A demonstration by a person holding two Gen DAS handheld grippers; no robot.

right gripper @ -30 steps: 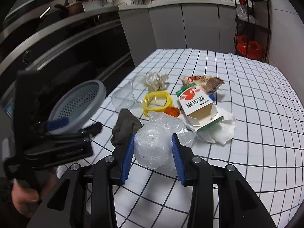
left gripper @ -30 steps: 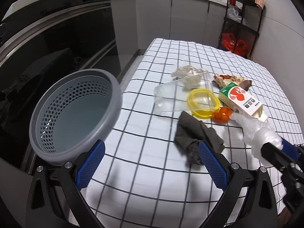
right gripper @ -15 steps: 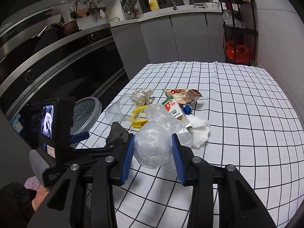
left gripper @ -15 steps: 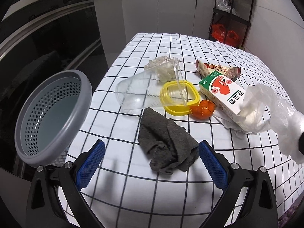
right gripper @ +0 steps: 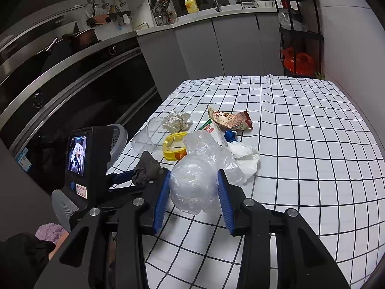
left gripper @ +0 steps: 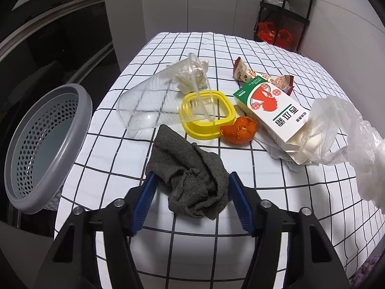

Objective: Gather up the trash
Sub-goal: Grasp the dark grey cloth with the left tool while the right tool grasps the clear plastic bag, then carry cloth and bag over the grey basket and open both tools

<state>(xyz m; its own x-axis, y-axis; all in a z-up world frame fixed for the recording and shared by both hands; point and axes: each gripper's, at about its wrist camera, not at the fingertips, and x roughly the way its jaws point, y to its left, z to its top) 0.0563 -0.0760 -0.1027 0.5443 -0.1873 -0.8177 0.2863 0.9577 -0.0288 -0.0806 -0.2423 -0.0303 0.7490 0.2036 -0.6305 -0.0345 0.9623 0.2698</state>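
Currently right claw (right gripper: 193, 191) pinching crumpled plastic bag (right gripper: 192, 187) above tabletop (right gripper: 300, 168). Left claw (left gripper: 192, 197) closing around grey rag (left gripper: 190, 178), pads touching it, near yellow lid (left gripper: 208, 118). Basket (left gripper: 45, 149) left of rag.

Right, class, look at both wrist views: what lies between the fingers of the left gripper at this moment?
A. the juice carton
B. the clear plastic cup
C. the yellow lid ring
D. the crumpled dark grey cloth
D: in the left wrist view the left gripper has its blue pads on either side of the crumpled dark grey cloth, with the other trash lying farther up the checked table.
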